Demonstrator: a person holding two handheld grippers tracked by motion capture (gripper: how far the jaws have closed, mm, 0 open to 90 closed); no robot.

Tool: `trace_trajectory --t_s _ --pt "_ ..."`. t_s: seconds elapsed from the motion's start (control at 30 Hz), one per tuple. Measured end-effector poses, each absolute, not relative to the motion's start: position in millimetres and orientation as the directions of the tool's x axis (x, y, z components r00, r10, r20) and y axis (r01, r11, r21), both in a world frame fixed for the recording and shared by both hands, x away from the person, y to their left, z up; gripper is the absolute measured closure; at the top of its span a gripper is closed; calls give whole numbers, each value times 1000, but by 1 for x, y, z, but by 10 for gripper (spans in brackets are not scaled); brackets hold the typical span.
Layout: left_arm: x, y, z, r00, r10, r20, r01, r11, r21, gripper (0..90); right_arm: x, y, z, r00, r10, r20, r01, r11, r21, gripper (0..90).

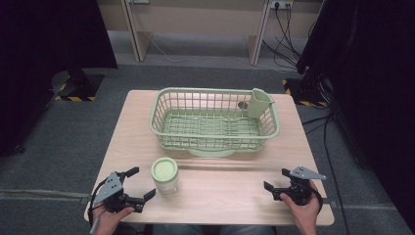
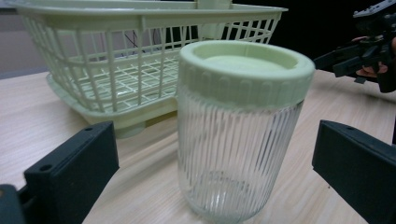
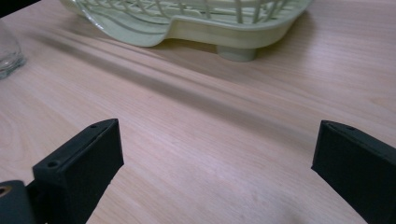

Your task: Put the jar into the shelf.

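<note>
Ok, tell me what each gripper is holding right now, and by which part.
Nothing is held. The left gripper is open, its jaws either side of the ribbed glass jar with the pale green lid without touching it. The right gripper is open over bare table.

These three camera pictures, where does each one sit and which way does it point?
High view: above the person's side, looking forward and down on the wooden table; both hands, left gripper, right gripper.
Left gripper view: rides the left gripper, faces the ribbed glass jar with pale green lid; open black jaws.
Right gripper view: rides the right gripper, low over bare tabletop; open black jaws.
Shared: all show the pale green plastic basket and the jar.
</note>
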State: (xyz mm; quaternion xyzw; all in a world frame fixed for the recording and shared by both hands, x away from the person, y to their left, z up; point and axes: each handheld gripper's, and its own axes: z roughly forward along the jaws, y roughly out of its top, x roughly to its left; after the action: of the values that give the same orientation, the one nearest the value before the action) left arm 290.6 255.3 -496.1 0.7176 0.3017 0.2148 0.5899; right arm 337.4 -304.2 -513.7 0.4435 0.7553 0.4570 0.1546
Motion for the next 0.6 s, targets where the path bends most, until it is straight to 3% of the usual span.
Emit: trace_trajectory --t_s 0.6 --pt "312 222 -486 758 652 -18 157 -156 975 0 339 -318 -529 -520 831 200 540 139 830 23"
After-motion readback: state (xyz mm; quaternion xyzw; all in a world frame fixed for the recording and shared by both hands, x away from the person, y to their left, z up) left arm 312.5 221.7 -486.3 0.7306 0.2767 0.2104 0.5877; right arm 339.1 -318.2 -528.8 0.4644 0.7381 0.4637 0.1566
